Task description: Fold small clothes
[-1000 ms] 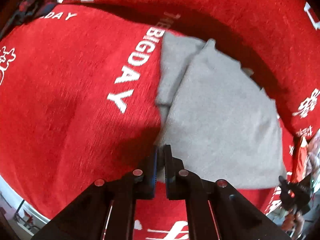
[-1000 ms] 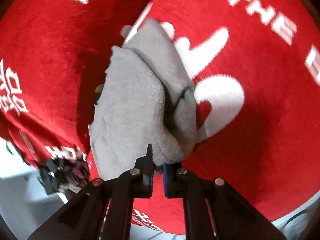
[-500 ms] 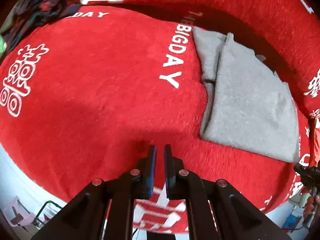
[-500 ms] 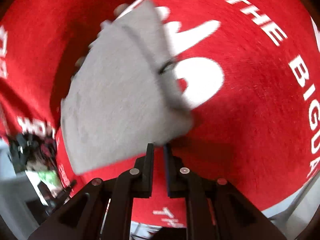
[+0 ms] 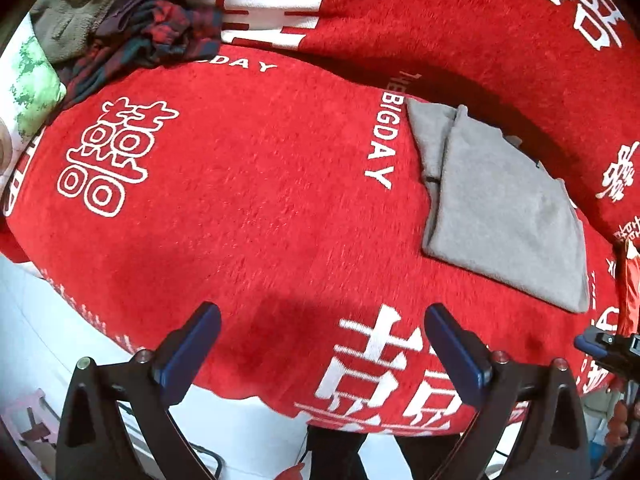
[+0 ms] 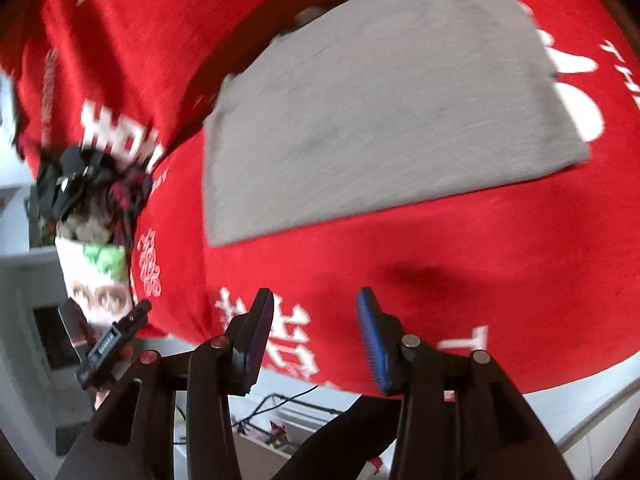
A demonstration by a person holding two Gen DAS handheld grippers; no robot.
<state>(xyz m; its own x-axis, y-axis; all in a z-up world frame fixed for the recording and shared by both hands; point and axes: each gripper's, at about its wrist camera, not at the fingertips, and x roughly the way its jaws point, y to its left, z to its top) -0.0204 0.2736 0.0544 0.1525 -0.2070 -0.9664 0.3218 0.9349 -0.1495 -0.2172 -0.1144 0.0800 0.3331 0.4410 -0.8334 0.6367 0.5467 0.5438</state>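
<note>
Above the near edge of the red blanket (image 5: 248, 184), the left tool (image 5: 322, 346) is seen spread wide, jaws opening, nothing between them. The right tool (image 6: 316, 338) is likewise opening and empty. A second ago both were pinched on the grey garment (image 5: 508, 216); it has since been released and lies folded flat on the blanket, well apart from both tools. This fold is judged finished. A heap of unfolded clothes (image 5: 132, 28) waits at the far left. Pale floor shows below.

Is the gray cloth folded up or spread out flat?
Folded. The gray cloth lies as a neat rectangle on the red blanket, with a second layer's edge showing along one side.
</note>
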